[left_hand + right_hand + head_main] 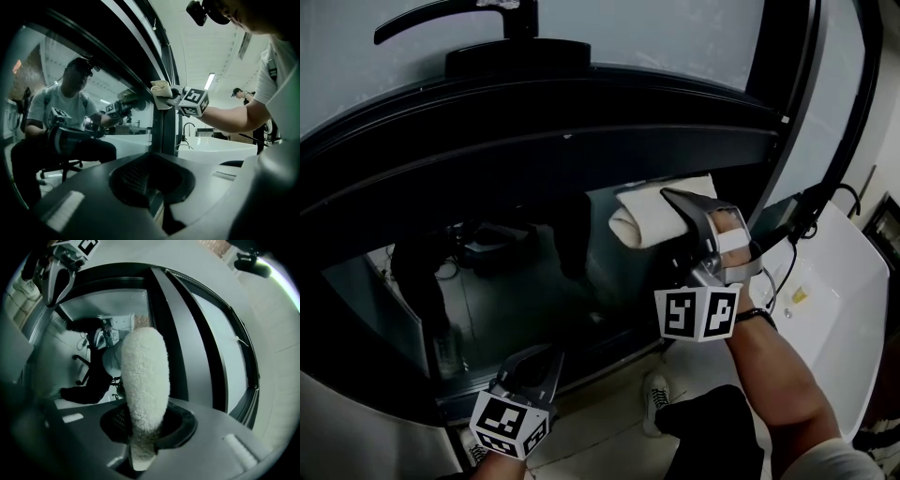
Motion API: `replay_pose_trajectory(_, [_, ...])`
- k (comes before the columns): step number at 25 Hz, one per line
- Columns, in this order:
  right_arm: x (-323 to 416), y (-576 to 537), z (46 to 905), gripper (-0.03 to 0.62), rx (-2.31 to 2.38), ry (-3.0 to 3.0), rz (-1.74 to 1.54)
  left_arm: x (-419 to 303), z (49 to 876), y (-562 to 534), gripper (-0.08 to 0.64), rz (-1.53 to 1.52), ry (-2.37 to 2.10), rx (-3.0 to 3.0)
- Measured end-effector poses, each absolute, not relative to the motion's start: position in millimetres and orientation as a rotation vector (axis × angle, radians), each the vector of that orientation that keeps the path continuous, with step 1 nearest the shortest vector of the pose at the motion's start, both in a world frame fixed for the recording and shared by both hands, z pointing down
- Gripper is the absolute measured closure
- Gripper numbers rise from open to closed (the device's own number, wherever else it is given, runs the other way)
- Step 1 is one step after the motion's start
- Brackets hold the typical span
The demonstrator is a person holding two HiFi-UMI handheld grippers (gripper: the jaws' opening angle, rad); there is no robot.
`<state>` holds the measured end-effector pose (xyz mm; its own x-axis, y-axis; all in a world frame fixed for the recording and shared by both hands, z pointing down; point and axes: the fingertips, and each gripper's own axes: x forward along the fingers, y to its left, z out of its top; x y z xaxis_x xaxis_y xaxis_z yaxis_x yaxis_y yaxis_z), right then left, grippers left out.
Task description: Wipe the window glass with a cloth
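Note:
In the head view the window glass (516, 272) sits in a dark frame (581, 141). My right gripper (680, 211) is shut on a folded white cloth (652, 214) and holds it against the glass near the pane's upper right corner. In the right gripper view the fluffy cloth (143, 376) sticks up from between the jaws towards the glass (117, 310). My left gripper (546, 361) hangs low by the bottom frame, shut and holding nothing. From the left gripper (150, 187) view, the cloth (161, 89) and right gripper (174, 95) show at the frame's upright.
A black window handle (459, 21) sits above the frame. A white tub (834, 309) stands to the right, with a dark upright bar (787, 112) beside it. The person's shoe (654, 398) rests on the floor below. The glass mirrors the seated person (61, 112).

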<state>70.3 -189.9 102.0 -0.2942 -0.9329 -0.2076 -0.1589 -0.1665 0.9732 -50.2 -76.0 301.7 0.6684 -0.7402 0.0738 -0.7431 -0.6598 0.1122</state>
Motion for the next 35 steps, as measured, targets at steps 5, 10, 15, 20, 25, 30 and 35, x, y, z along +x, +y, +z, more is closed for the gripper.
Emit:
replay_pose_trajectory(5, [61, -199, 95, 0.511, 1.308, -1.432, -1.564, -52, 306, -76, 0.545, 0.055, -1.227, 2.737])
replay_pose_trajectory(10, [53, -216, 98, 0.511, 1.331, -1.439, -1.558, -54, 311, -79, 0.545, 0.050, -1.221, 2.725])
replay_pose_trajectory(15, [52, -220, 103, 0.511, 1.344, -1.450, -1.564, -57, 306, -82, 0.545, 0.041, -1.233, 2.716])
replay_pose_trajectory(20, [52, -218, 112, 0.514, 1.333, -1.462, -1.574, -56, 314, -81, 0.545, 0.049, -1.226, 2.696])
replay_pose_trajectory(25, [54, -220, 122, 0.514, 1.335, -1.476, -1.564, -51, 314, -83, 0.545, 0.052, -1.209, 2.694])
replay_pose_trajectory(30, [52, -217, 141, 0.514, 1.319, -1.482, -1.571, -50, 321, -84, 0.545, 0.056, -1.201, 2.688])
replay_pose_trajectory(35, [53, -217, 150, 0.514, 1.313, -1.495, -1.569, -48, 325, -85, 0.545, 0.054, -1.193, 2.689])
